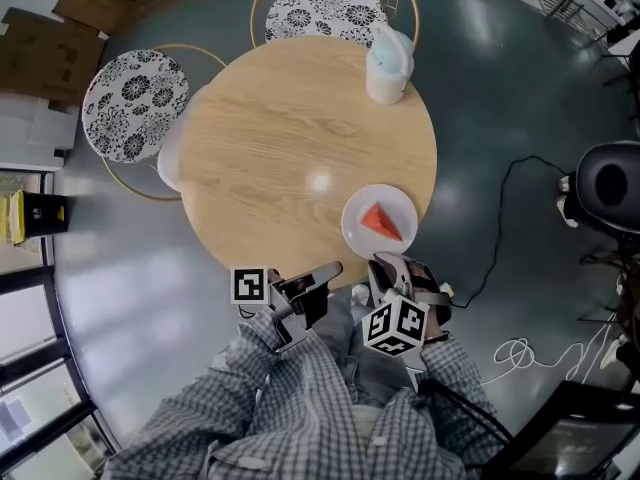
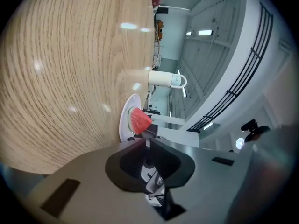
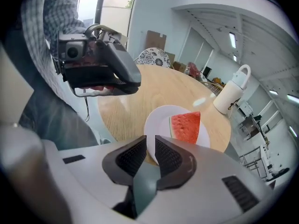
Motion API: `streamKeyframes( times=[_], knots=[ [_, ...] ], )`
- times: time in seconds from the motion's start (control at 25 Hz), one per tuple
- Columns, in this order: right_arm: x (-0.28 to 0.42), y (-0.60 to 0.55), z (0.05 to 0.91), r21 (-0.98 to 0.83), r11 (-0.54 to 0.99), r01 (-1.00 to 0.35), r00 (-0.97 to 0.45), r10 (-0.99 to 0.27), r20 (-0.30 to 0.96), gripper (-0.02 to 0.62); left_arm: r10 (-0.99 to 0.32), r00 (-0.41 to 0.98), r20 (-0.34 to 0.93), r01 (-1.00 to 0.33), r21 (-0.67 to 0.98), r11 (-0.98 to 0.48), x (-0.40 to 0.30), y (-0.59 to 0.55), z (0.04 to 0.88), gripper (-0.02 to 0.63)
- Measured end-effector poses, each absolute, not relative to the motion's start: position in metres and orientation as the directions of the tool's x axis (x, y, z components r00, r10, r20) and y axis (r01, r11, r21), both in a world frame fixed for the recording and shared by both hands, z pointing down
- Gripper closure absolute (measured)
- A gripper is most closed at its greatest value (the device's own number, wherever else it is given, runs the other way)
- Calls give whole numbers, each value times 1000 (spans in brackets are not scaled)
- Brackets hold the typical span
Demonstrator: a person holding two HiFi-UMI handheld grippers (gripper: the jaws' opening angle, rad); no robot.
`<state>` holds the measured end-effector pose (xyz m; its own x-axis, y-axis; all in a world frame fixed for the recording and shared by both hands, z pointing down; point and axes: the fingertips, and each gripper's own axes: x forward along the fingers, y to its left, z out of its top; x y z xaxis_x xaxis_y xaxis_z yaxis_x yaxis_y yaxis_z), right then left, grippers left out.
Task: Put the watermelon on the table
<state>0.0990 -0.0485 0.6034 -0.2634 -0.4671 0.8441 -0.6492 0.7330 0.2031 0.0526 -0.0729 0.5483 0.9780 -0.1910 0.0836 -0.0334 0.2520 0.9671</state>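
Observation:
A red watermelon slice (image 1: 381,220) lies on a white plate (image 1: 355,230) at the near right edge of the round wooden table (image 1: 280,148). My left gripper (image 1: 333,268) is held level just off the table's near edge, left of the plate. Its jaws are together with nothing between them (image 2: 145,141). The slice (image 2: 138,121) shows right beyond its tips. My right gripper (image 1: 385,261) hovers just short of the plate, tilted down. Only a thin slit shows between its empty jaws (image 3: 151,141). The slice (image 3: 186,126) and plate (image 3: 156,120) lie beyond its tips.
A white lidded jug (image 1: 388,63) stands at the table's far edge. Two patterned chairs (image 1: 135,103) (image 1: 325,8) sit on the far side. A black cable (image 1: 500,218) runs over the floor on the right. Cardboard boxes (image 1: 60,28) lie at the far left.

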Motion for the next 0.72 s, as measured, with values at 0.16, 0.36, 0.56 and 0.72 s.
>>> streamKeyframes(
  times=[0.16,0.36,0.56,0.72],
  knots=[
    [95,-52,592,163,697,-699,-306,-496,812,555,-196,972,126,-93,981,173,53,-71,541,598],
    [96,-53,566,22,575,-818,-364,-547,753,557,-230,966,118,-100,991,91,45,-70,521,598],
    [103,-52,521,-146,427,-892,-411,-634,655,558,-243,961,131,-139,990,-15,30,-62,500,598],
    [108,-42,488,-212,369,-905,-421,-700,578,567,-260,963,66,-92,992,-88,24,-53,473,598]
  ],
)
